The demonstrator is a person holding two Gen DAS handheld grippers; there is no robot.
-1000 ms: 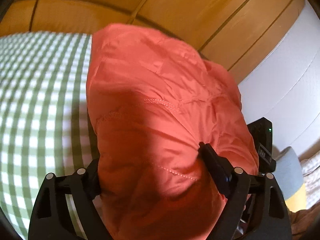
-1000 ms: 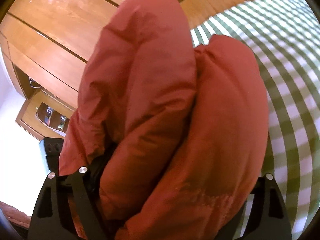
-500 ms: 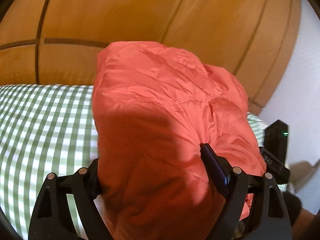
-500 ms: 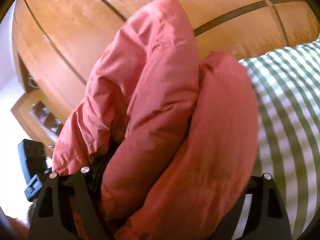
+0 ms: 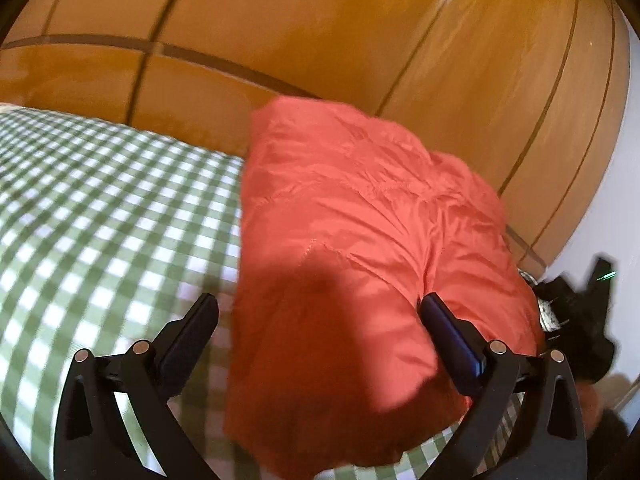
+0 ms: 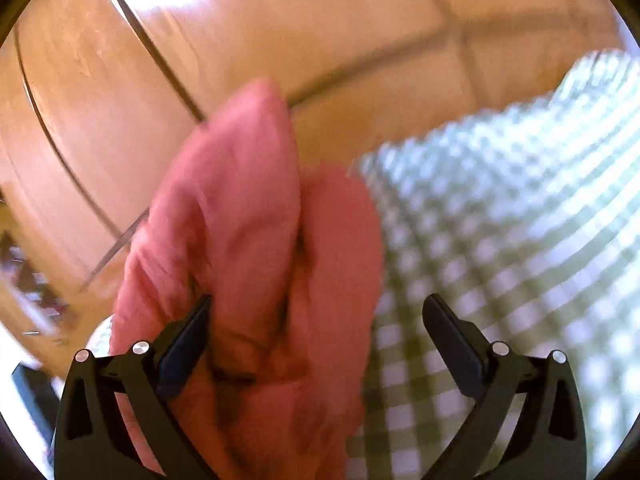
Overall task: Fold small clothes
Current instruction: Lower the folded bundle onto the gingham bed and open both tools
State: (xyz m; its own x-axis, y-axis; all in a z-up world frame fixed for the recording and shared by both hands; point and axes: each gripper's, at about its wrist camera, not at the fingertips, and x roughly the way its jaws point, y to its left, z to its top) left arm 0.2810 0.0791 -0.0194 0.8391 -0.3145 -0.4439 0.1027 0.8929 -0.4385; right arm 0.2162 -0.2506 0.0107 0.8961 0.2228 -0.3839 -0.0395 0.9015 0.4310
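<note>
A red-orange padded garment (image 5: 360,248), folded into a thick bundle, lies on the green-and-white checked cloth (image 5: 100,208). My left gripper (image 5: 318,312) is open, its fingers spread on either side of the bundle's near end; the right finger touches the fabric, the left stands apart. In the blurred right wrist view the same garment (image 6: 260,248) shows as two puffy folds. My right gripper (image 6: 316,316) is open, its left finger against the fabric, its right finger over the checked cloth (image 6: 500,220).
A tall wooden headboard or wardrobe panel (image 5: 320,32) rises behind the bed. A black device with a green light (image 5: 592,304) sits at the right beside a white wall (image 5: 616,200).
Both grippers have opened and let go of the garment. The bundle has come down onto the checked cloth, and both grippers have drawn back a little.
</note>
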